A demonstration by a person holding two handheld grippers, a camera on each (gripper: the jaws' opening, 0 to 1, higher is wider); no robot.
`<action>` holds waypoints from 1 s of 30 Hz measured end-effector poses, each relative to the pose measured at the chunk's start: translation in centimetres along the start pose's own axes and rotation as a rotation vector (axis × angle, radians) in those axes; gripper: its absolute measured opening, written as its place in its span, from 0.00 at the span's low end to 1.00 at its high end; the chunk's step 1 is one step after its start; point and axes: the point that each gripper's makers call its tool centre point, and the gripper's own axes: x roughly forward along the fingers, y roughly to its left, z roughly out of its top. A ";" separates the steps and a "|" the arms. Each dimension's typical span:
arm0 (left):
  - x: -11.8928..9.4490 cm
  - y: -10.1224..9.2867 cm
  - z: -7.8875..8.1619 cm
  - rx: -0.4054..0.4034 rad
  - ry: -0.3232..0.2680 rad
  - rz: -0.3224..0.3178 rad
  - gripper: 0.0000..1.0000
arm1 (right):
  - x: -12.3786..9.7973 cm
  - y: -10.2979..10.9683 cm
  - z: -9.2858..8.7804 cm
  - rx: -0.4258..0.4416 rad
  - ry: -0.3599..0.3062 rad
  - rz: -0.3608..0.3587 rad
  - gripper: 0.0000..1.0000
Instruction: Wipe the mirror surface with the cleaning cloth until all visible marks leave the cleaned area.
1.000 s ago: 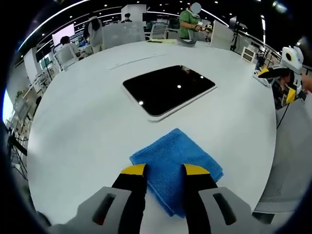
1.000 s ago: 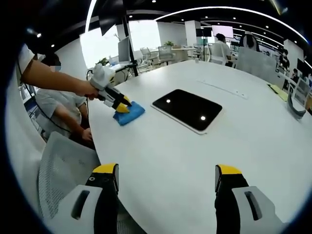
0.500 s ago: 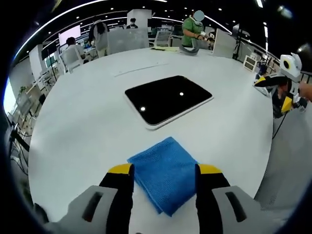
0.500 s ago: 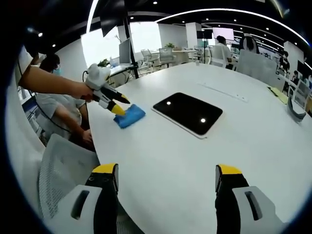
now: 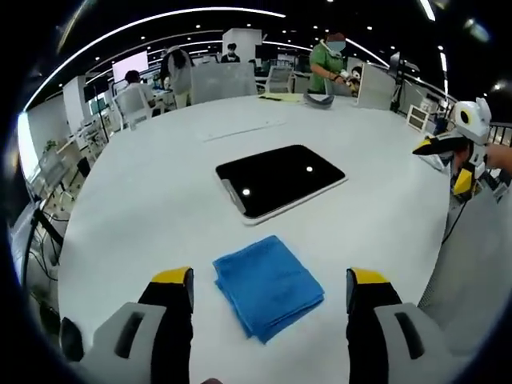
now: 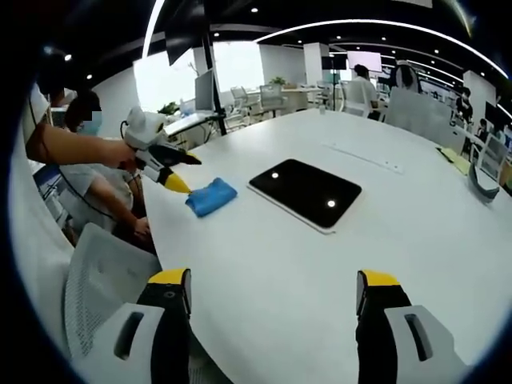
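We hold two grippers over a large white table (image 5: 144, 200). Our left gripper (image 5: 268, 280) hovers with its jaws spread wide, one on each side of a folded blue cloth (image 5: 268, 284), pinching nothing. The cloth lies flat near the table's edge closest to us. Just beyond it lies the mirror (image 5: 280, 180), a dark rounded rectangle reflecting two ceiling lights.

Our right gripper (image 6: 272, 292) is also spread wide and empty, well apart from the mirror (image 6: 306, 192) and the cloth (image 6: 210, 197).

We judge the main risk to be the near edge: a sloppy grab could drag the cloth off the table. A pinch on one layer might unfold it.

There is plenty of bare table around the mirror for wiping strokes. An office chair (image 6: 104, 276) sits beside the table edge.
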 end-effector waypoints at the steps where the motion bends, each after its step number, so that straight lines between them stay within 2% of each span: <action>1: -0.3 -0.2 0.0 -0.004 -0.002 0.004 0.85 | 0.0 0.0 0.0 0.000 0.000 0.000 0.85; 9: -2.2 -1.4 0.4 -0.044 -0.050 0.022 0.96 | 0.1 0.2 0.0 0.011 -0.014 -0.003 0.89; 13: -3.0 -2.1 0.4 -0.019 -0.068 0.041 0.99 | -0.1 0.3 -0.1 0.019 -0.023 -0.007 0.90; 20: -4.1 -2.9 -0.2 0.009 -0.066 0.061 0.99 | -0.5 0.5 -0.2 0.025 -0.040 -0.023 0.93; 24: -4.9 -3.2 0.0 -0.030 -0.094 0.063 0.99 | -0.6 0.7 -0.4 0.031 -0.051 -0.035 0.95; 30: -5.6 -3.7 -0.4 -0.016 -0.095 0.072 0.99 | -0.7 1.4 -0.9 0.031 -0.052 -0.045 0.95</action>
